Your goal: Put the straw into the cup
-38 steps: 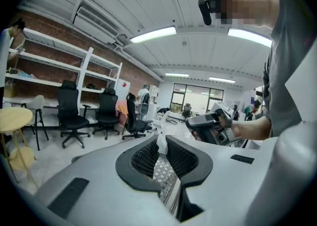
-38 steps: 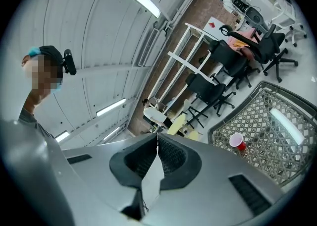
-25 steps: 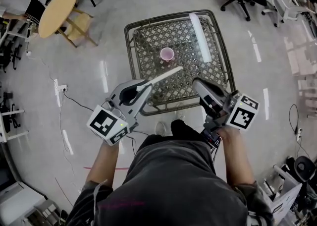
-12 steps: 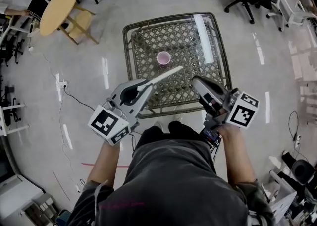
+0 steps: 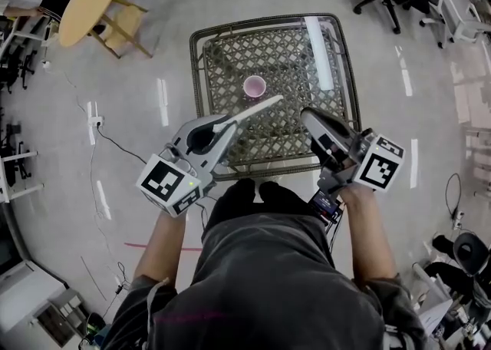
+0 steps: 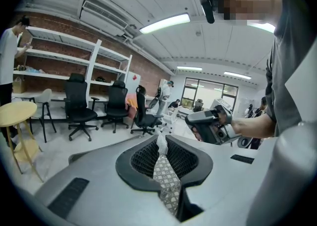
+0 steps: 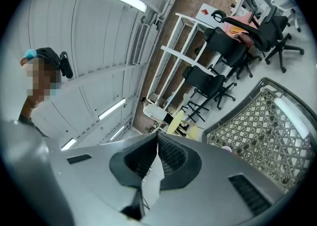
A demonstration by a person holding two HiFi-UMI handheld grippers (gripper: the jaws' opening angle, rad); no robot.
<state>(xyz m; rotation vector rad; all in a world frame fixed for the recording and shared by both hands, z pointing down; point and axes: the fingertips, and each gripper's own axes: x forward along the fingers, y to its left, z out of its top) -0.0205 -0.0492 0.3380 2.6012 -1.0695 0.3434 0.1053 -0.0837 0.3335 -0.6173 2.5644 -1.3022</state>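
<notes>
Now straw [image 5: 257, 110] tip sits nearer cup [image 5: 255, 86] than 0.5 s ago, at its 4 o'clock, outside rim. L gripper [image 5: 229, 123] fingers [image 6: 188, 158] pinch straw; R gripper [image 5: 307, 114] fingers pressed together, empty. Insertion looks close.

The table [image 5: 222, 80] is glossy dark metal lattice; the cup [image 5: 254, 86] looks like smooth pink plastic; the straw [image 5: 257, 109] is matt white. The left tool [image 5: 230, 127] and right tool [image 5: 309, 117] have smooth matt grey plastic shells.

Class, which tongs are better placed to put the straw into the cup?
Left. The left tongs grip the straw, its tip near the cup. The right tongs are shut and empty.
</notes>
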